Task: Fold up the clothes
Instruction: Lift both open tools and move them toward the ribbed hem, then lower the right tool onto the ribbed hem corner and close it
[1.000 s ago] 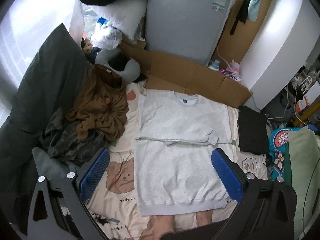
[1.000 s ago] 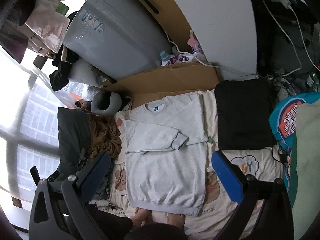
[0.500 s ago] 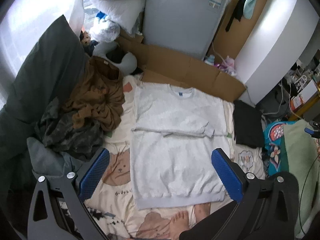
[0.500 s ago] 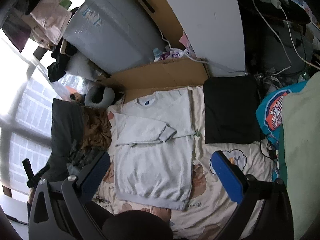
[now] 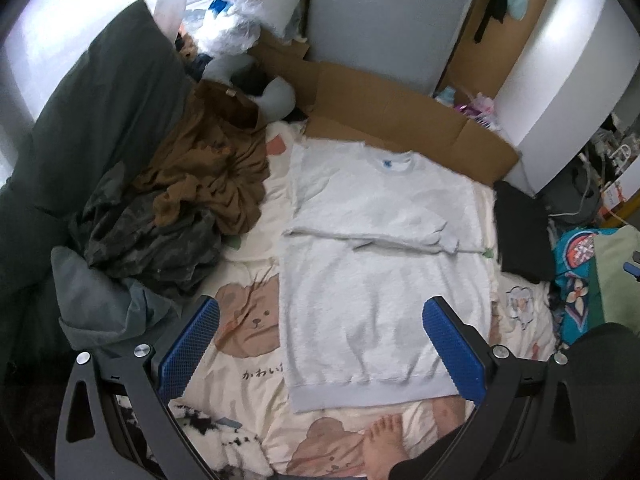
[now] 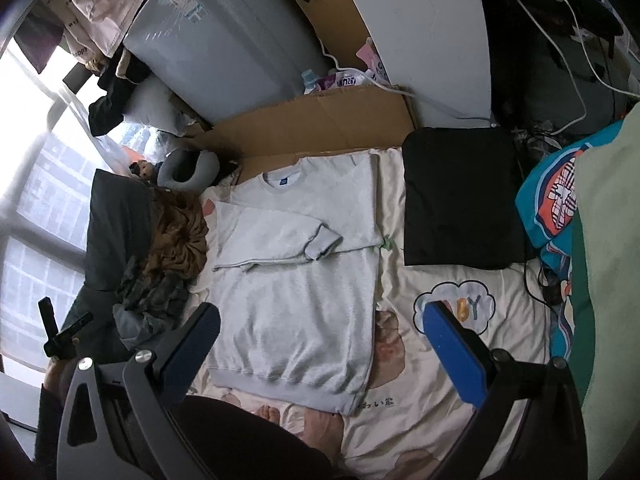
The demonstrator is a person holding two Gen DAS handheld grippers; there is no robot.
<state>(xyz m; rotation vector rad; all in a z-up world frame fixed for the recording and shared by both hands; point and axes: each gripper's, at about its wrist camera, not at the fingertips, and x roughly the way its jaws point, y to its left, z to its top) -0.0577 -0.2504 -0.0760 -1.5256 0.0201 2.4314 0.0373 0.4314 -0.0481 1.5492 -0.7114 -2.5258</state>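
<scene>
Looking along the left gripper [image 5: 318, 344], the blue-padded fingers [image 5: 188, 346] stand wide apart with nothing between them, held above the bed. Below lies a light grey sweatshirt [image 5: 384, 264], spread flat on a cream bedsheet [image 5: 248, 312] printed with bears, its collar toward a sheet of cardboard [image 5: 384, 112] and its hem nearest the camera. Both sleeves are folded across the chest, one cuff ending near the garment's right edge. A crumpled brown garment [image 5: 208, 172] and a dark heap of clothes [image 5: 148, 232] sit just beside the sweatshirt on its left; a folded black garment [image 5: 520, 232] lies on its right. A person's bare foot [image 5: 384, 448] rests on the sheet just below the hem.

From the right wrist, the right gripper [image 6: 318, 346] is likewise spread open and empty, hovering above the bed. The sweatshirt [image 6: 296, 300] lies flat between the fingers, sleeves crossed over the chest. The black garment [image 6: 460, 196] rests to its right, apart from it, and the brown garment [image 6: 176, 236] to its left. A grey neck pillow [image 6: 188, 168] sits near the collar.
</scene>
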